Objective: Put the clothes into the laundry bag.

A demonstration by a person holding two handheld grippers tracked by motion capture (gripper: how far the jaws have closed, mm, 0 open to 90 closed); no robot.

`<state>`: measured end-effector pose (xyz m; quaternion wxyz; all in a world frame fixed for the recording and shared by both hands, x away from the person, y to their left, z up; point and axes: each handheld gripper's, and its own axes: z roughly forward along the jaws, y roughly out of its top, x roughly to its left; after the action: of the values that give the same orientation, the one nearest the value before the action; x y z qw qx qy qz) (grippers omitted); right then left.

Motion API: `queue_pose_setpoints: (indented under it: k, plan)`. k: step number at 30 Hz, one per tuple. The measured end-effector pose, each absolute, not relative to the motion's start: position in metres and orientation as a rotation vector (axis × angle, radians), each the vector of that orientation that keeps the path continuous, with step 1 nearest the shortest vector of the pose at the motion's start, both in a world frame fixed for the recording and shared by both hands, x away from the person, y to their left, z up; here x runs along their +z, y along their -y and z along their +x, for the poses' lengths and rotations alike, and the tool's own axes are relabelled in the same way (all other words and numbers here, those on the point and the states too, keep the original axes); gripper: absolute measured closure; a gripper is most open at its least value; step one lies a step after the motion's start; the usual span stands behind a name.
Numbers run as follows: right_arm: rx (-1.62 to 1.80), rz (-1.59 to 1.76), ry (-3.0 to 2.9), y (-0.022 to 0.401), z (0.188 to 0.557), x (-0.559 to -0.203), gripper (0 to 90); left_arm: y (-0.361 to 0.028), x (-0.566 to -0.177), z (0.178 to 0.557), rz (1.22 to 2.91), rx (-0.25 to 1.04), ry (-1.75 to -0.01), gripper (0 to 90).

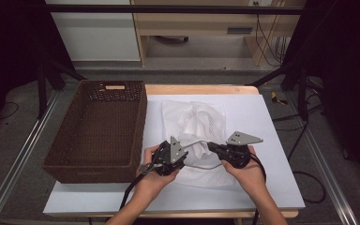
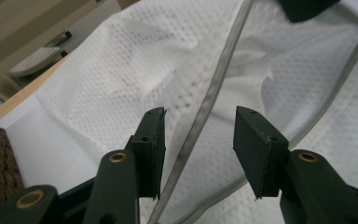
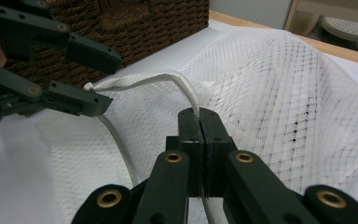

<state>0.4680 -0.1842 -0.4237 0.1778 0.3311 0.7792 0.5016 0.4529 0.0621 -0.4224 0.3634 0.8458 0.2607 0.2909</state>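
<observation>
Right gripper (image 3: 200, 122) clamped on mesh bag (image 1: 194, 119) rim (image 3: 140, 80), left gripper (image 2: 198, 128) jaws apart straddling it: hold right steady, left regrips rim further along.

High view overhead, facing forward-down; gripper views close, low — all share mesh bag (image 1: 194, 123).

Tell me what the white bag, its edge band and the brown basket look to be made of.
White bag: fine synthetic mesh, judging by the regular small holes and see-through look. Edge band: smooth grey woven tape, probably fabric binding. Brown basket: woven wicker or rattan-like strands, matte dark brown; natural or plastic, I cannot tell.
</observation>
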Motion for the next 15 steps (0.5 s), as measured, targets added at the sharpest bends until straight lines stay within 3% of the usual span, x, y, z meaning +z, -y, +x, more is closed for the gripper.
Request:
queue_pose_setpoints:
  k: [10,15]
  plan:
    - [1.417,0.942,-2.207,0.187,0.468,-0.424,89.1,-0.068,-0.441,0.457,2.199,0.793,-0.734,58.5]
    - [1.413,0.939,-2.211,0.187,0.468,-0.424,89.1,-0.071,-0.446,0.455,2.202,0.796,-0.759,66.0]
